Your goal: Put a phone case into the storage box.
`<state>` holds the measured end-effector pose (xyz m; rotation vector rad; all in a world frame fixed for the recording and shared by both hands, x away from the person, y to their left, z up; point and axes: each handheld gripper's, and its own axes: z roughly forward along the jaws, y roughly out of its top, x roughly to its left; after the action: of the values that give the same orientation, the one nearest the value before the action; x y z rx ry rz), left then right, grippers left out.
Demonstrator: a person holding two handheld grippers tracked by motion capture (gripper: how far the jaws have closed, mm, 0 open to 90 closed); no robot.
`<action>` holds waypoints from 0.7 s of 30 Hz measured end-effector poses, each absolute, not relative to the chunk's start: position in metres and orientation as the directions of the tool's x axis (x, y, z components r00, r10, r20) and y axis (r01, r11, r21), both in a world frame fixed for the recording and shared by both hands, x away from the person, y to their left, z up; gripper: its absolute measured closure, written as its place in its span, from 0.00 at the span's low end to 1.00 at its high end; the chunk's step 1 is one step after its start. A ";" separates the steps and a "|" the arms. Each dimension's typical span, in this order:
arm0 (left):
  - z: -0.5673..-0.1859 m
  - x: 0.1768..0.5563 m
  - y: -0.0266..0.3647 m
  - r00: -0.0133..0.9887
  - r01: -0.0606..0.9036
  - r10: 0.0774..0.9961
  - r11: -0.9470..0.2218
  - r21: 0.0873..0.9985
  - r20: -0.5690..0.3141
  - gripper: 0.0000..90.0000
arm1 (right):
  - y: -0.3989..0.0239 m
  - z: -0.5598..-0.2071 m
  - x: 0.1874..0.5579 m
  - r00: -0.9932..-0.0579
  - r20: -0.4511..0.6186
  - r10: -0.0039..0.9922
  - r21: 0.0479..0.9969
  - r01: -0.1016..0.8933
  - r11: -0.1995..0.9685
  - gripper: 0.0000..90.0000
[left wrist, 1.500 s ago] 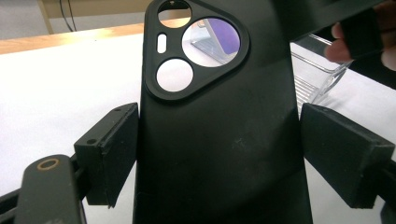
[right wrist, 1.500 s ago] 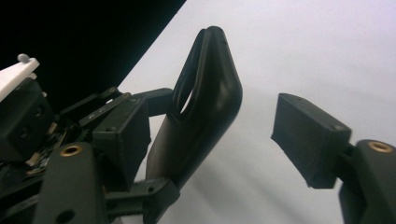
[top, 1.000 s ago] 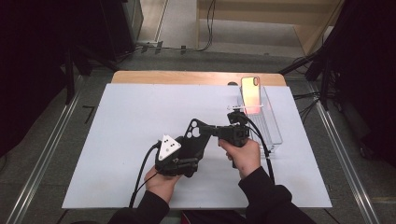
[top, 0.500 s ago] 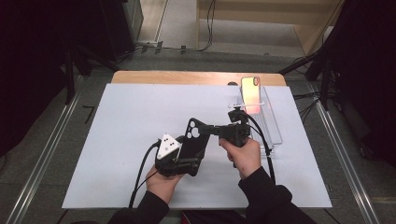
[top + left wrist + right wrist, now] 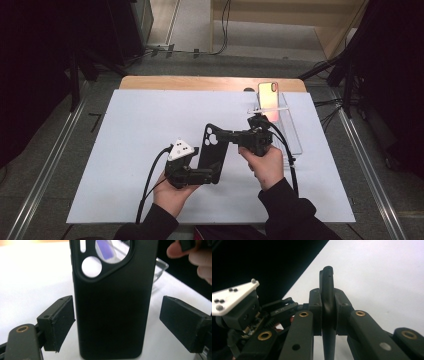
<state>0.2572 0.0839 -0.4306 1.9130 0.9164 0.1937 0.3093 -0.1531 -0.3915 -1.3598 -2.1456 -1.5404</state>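
At centre frame, the right gripper (image 5: pixel 227 136) clamps the black phone case (image 5: pixel 210 152) while the left gripper (image 5: pixel 207 176) stands open around it, the phone (image 5: pixel 268 96) at upper right not yet fitted.

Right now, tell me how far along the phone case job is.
Done: the case is off the table, and the right gripper is clamped on its edge. In hand: the left gripper straddles the case with open jaws, pads clear of its sides. Left: the phone leans on the clear stand, bare, so fitting the case on it probably remains.
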 end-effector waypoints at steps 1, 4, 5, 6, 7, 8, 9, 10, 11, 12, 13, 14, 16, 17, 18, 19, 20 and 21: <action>-0.430 0.258 0.085 0.714 0.519 0.652 -0.248 0.818 -0.255 0.15 | -0.153 -0.391 0.309 -0.581 0.571 0.580 0.677 0.733 0.067 0.86; -0.427 0.260 0.088 0.717 0.532 0.642 -0.250 0.809 -0.273 0.15 | -0.153 -0.390 0.307 -0.606 0.526 0.596 0.699 0.708 0.103 0.86; -0.426 0.260 0.089 0.715 0.538 0.643 -0.256 0.803 -0.274 0.15 | -0.153 -0.390 0.306 -0.615 0.516 0.597 0.703 0.702 0.115 0.86; -0.426 0.262 0.091 0.718 0.541 0.640 -0.266 0.798 -0.273 0.15 | -0.153 -0.390 0.306 -0.626 0.501 0.598 0.713 0.690 0.125 0.86; -0.426 0.263 0.092 0.717 0.547 0.641 -0.273 0.791 -0.274 0.15 | -0.154 -0.391 0.305 -0.635 0.488 0.599 0.720 0.681 0.136 0.86; -0.426 0.264 0.093 0.717 0.552 0.639 -0.276 0.787 -0.278 0.15 | -0.154 -0.391 0.305 -0.644 0.479 0.597 0.726 0.673 0.144 0.86; -0.426 0.264 0.093 0.717 0.552 0.639 -0.276 0.787 -0.278 0.15 | -0.155 -0.391 0.305 -0.651 0.472 0.594 0.731 0.666 0.150 0.86; -0.425 0.266 0.095 0.716 0.557 0.639 -0.279 0.782 -0.282 0.15 | -0.155 -0.391 0.305 -0.651 0.472 0.594 0.731 0.666 0.150 0.86; -0.424 0.267 0.096 0.716 0.560 0.639 -0.283 0.779 -0.282 0.15 | -0.156 -0.391 0.305 -0.659 0.468 0.588 0.735 0.660 0.156 0.86; -0.423 0.269 0.099 0.721 0.568 0.628 -0.293 0.770 -0.293 0.16 | -0.158 -0.392 0.305 -0.671 0.461 0.581 0.741 0.651 0.164 0.86; -0.423 0.269 0.099 0.721 0.568 0.628 -0.293 0.770 -0.293 0.16 | -0.158 -0.392 0.305 -0.676 0.458 0.577 0.743 0.648 0.169 0.86; -0.422 0.271 0.100 0.724 0.572 0.625 -0.307 0.761 -0.292 0.16 | -0.158 -0.392 0.305 -0.676 0.463 0.573 0.740 0.651 0.170 0.86; -0.419 0.274 0.103 0.723 0.593 0.619 -0.330 0.734 -0.306 0.16 | -0.159 -0.392 0.305 -0.682 0.464 0.565 0.737 0.651 0.181 0.86; -0.418 0.275 0.104 0.723 0.600 0.614 -0.328 0.730 -0.317 0.17 | -0.159 -0.392 0.305 -0.689 0.458 0.561 0.740 0.646 0.189 0.86; -0.417 0.276 0.105 0.724 0.603 0.609 -0.332 0.725 -0.323 0.17 | -0.159 -0.392 0.304 -0.696 0.448 0.561 0.745 0.638 0.197 0.86; -0.416 0.277 0.106 0.726 0.603 0.607 -0.335 0.724 -0.324 0.17 | -0.159 -0.392 0.304 -0.702 0.441 0.559 0.749 0.632 0.201 0.86; -0.416 0.277 0.106 0.726 0.603 0.607 -0.335 0.724 -0.324 0.18 | -0.159 -0.392 0.304 -0.708 0.437 0.555 0.751 0.626 0.207 0.86; -0.415 0.278 0.107 0.729 0.603 0.602 -0.342 0.721 -0.324 0.19 | -0.160 -0.392 0.304 -0.718 0.430 0.547 0.758 0.616 0.213 0.86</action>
<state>0.2775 0.1071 -0.4152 2.0347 0.9135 -0.0004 0.3039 -0.1598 -0.3917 -1.1488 -2.3920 -1.5494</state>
